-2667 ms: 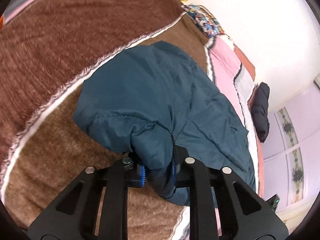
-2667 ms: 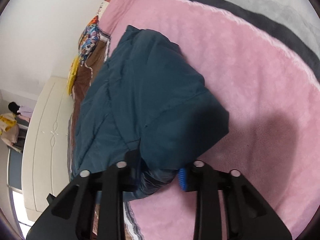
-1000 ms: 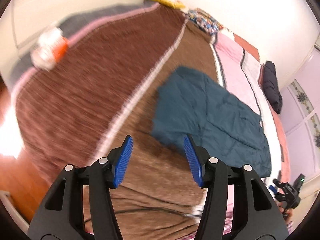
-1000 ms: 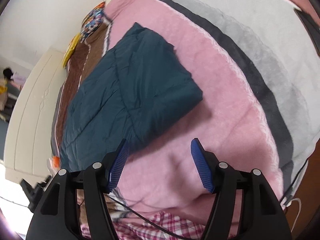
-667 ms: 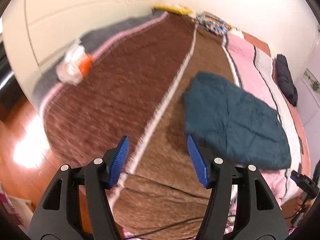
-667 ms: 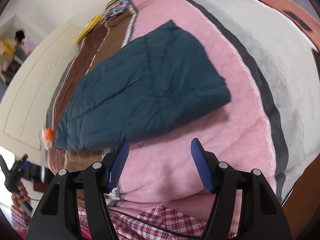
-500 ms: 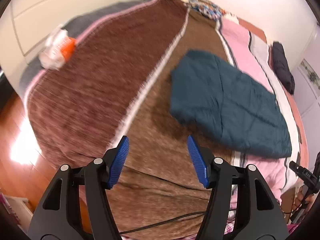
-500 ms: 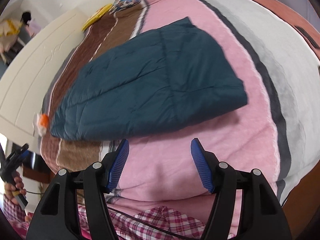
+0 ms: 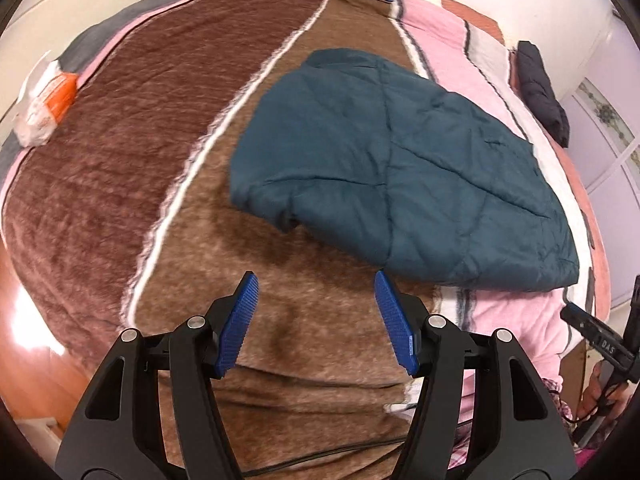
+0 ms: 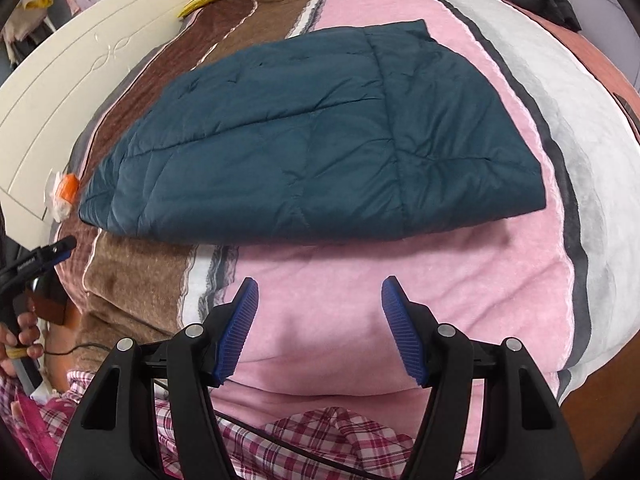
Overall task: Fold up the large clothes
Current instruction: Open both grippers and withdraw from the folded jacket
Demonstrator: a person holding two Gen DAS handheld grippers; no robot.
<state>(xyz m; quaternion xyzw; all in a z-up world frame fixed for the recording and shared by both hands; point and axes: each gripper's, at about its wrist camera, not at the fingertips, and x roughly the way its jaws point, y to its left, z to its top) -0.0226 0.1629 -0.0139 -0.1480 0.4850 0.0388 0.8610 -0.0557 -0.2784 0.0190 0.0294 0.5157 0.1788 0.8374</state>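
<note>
The left tool point(image 9: 316, 318) hangs with its blue pads spread apart over the brown blanket point(image 9: 120, 152). The folded teal quilted jacket point(image 10: 320, 140) lies flat on the bed, long axis across the stripes. No writing reads clearly. The right tool point(image 10: 318, 322) is likewise spread, empty.

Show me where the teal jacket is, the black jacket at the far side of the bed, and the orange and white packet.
Teal jacket point(image 10: 320, 152): right wrist view, middle of its quilted top.
Black jacket point(image 9: 540, 84): left wrist view, middle of the bundle.
Packet point(image 9: 48, 100): left wrist view, where the orange part meets the white.
</note>
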